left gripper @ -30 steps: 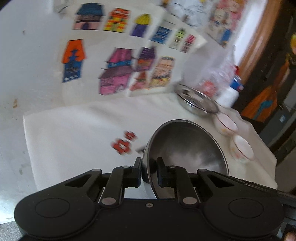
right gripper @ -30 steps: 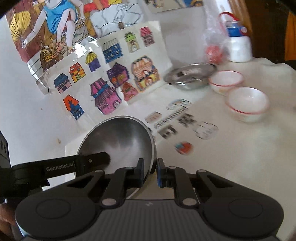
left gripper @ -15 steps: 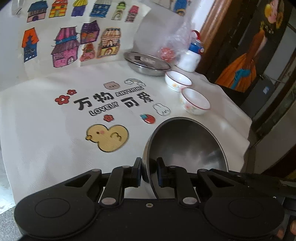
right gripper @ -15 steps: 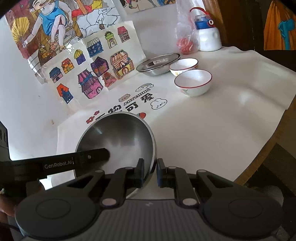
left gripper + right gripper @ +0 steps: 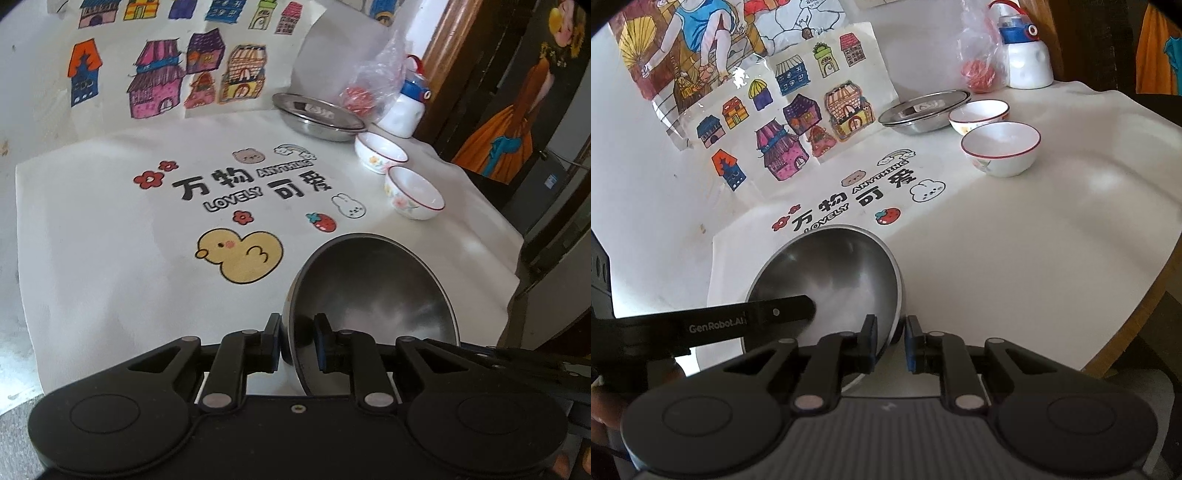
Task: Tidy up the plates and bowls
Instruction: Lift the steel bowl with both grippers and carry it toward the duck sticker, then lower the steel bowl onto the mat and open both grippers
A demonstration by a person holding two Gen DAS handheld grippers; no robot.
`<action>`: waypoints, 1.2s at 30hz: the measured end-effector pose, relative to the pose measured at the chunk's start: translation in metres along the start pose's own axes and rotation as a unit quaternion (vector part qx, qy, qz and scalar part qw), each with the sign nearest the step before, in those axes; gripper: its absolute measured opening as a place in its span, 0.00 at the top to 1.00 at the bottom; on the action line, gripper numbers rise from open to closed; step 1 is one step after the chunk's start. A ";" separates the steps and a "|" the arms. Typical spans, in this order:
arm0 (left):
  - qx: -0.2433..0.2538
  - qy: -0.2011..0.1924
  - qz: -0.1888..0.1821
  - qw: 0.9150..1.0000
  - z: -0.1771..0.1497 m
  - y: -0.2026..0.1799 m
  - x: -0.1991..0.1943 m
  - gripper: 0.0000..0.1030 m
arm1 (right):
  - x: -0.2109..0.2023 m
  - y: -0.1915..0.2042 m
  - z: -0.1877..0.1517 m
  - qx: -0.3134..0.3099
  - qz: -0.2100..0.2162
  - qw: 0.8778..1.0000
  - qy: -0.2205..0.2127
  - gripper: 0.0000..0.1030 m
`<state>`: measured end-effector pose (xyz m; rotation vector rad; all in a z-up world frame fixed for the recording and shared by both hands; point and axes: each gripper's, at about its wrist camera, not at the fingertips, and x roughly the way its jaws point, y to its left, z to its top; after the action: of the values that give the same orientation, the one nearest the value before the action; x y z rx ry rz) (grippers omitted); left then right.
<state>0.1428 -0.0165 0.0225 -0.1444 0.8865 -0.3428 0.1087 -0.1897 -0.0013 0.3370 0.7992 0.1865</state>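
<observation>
Here, in the left wrist view, your left gripper (image 5: 297, 341) pinches the rim of the steel bowl (image 5: 373, 295), tilted above the near edge of the tabletop (image 5: 92, 240), with two white bowls (image 5: 413, 192) and a steel plate (image 5: 317, 116) well beyond. In the right wrist view, your right gripper (image 5: 889, 341) clamps the opposite rim of that steel bowl (image 5: 834, 266), near the printed mat's strawberry (image 5: 888, 215).
</observation>
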 end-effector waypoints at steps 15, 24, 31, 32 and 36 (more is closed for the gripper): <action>-0.008 0.011 -0.003 1.000 0.000 0.004 0.008 0.79 | -0.002 -0.001 0.000 -0.003 0.013 1.000 -0.007 0.74; -0.015 -0.014 -0.008 1.000 0.003 0.006 -0.002 0.63 | -0.010 -0.007 -0.001 -0.004 0.001 0.999 -0.039 0.48; -0.029 -0.036 -0.007 0.999 0.009 0.011 -0.011 0.44 | -0.024 -0.016 0.006 -0.013 -0.013 0.996 -0.087 0.22; -0.030 -0.040 -0.006 0.999 0.011 0.011 -0.012 0.43 | -0.026 -0.017 0.008 -0.014 -0.015 0.995 -0.093 0.18; -0.029 -0.061 -0.003 0.998 0.023 0.011 -0.018 0.33 | -0.029 -0.025 0.019 -0.018 -0.021 0.993 -0.113 0.11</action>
<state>0.1526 -0.0004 0.0474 -0.2184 0.7753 -0.3106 0.1035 -0.2256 0.0218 0.3010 0.5787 0.1212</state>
